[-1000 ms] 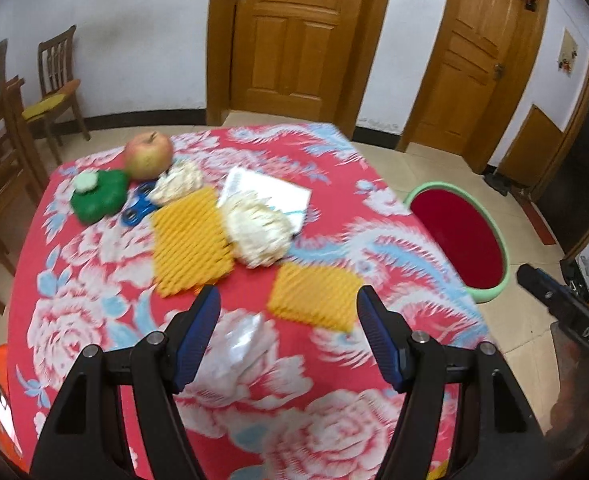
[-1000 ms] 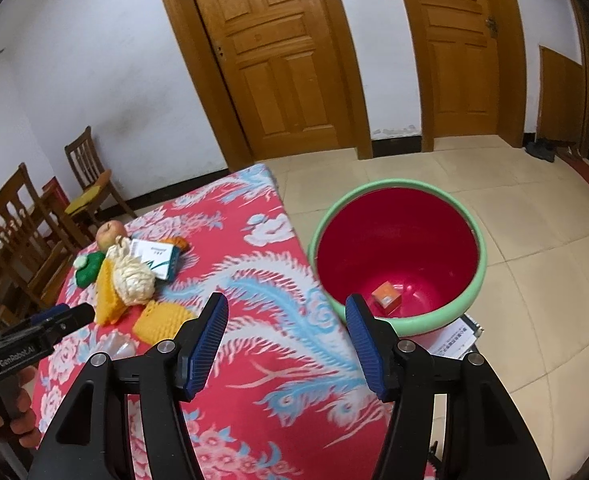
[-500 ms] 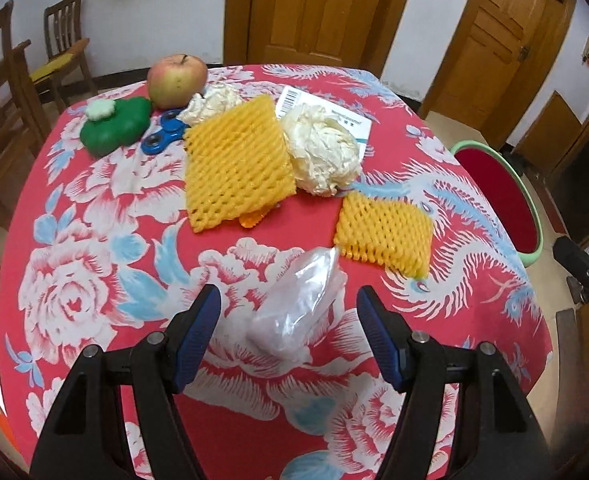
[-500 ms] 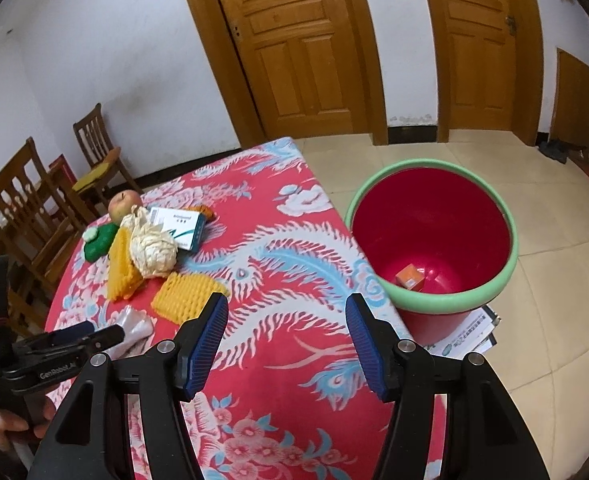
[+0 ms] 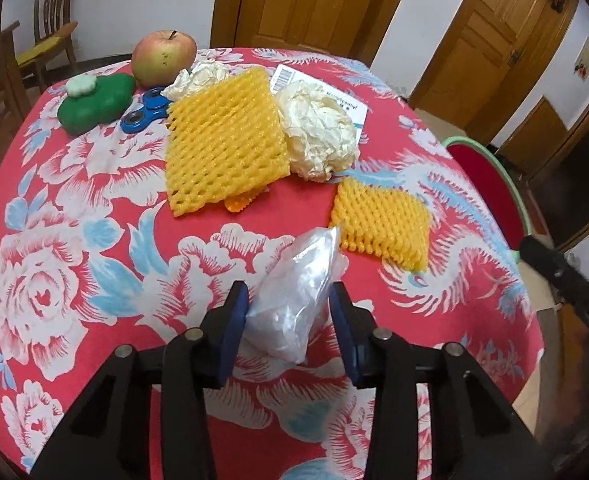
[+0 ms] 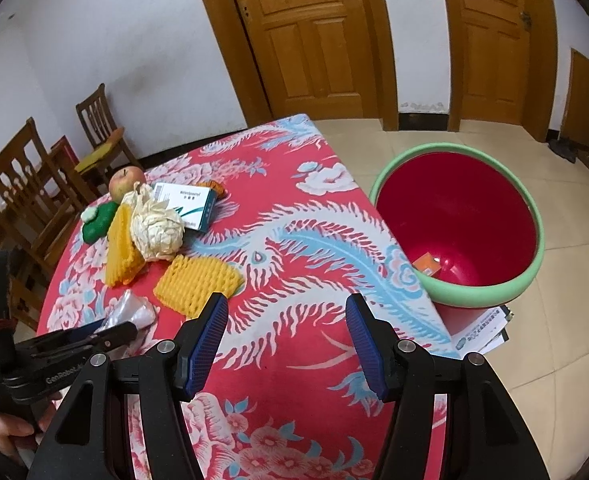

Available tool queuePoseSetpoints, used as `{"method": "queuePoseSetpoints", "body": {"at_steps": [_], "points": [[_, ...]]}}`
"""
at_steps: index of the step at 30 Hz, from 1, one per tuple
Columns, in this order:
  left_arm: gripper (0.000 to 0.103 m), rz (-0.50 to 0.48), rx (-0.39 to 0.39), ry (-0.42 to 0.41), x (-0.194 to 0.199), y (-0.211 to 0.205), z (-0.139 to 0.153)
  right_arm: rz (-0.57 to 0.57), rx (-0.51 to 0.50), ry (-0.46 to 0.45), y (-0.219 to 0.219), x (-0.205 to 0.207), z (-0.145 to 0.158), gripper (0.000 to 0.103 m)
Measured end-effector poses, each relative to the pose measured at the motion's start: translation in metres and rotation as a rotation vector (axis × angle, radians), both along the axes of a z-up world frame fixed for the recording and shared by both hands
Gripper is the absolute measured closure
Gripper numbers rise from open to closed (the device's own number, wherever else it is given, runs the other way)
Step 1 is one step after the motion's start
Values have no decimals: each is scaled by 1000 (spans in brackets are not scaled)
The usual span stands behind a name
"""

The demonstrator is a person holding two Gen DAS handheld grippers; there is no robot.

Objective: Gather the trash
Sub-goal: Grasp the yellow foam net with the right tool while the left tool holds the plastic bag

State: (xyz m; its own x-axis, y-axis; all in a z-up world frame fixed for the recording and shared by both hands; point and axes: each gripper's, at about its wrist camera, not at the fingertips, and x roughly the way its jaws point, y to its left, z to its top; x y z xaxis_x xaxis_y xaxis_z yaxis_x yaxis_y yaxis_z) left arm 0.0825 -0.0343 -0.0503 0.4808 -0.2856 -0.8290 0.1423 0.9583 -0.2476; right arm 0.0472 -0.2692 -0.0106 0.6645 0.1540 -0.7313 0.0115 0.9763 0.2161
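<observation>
Left tool (image 5: pixel 289 312), angled steeply down at the tablecloth (image 5: pixel 94 240), is closing around a clear plastic bag (image 5: pixel 298 300).

A: How's the light?
B: Even, soft indoor light; only faint shadows on the worktop (image 5: pixel 74 240) ahead of the tongs.
A: Sharpness?
B: Crisp mid-frame. Fisheye bends the doors (image 6: pixel 306 36) beyond the tongs; corners go black, right edge blurs.

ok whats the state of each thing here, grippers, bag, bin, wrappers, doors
left gripper: jaws closing around the clear plastic bag
right gripper: open, empty
clear plastic bag: crumpled, lying on the table
red bin with green rim: open, one small orange box inside
white paper ball: crumpled
two yellow foam nets: lying flat
wooden doors: closed
</observation>
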Motion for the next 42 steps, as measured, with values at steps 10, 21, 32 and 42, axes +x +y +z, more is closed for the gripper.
{"method": "queuePoseSetpoints", "body": {"at_steps": [10, 21, 32, 42], "points": [[63, 91, -48, -58, 2, 25, 19, 63, -3, 30, 21, 13, -8, 40], [63, 188, -35, -109, 15, 59, 28, 140, -10, 53, 56, 33, -18, 40], [63, 204, -72, -137, 25, 77, 22, 128, -42, 116, 76, 52, -43, 43], [63, 165, -149, -154, 29, 77, 20, 88, -126, 104, 82, 52, -44, 73]]}}
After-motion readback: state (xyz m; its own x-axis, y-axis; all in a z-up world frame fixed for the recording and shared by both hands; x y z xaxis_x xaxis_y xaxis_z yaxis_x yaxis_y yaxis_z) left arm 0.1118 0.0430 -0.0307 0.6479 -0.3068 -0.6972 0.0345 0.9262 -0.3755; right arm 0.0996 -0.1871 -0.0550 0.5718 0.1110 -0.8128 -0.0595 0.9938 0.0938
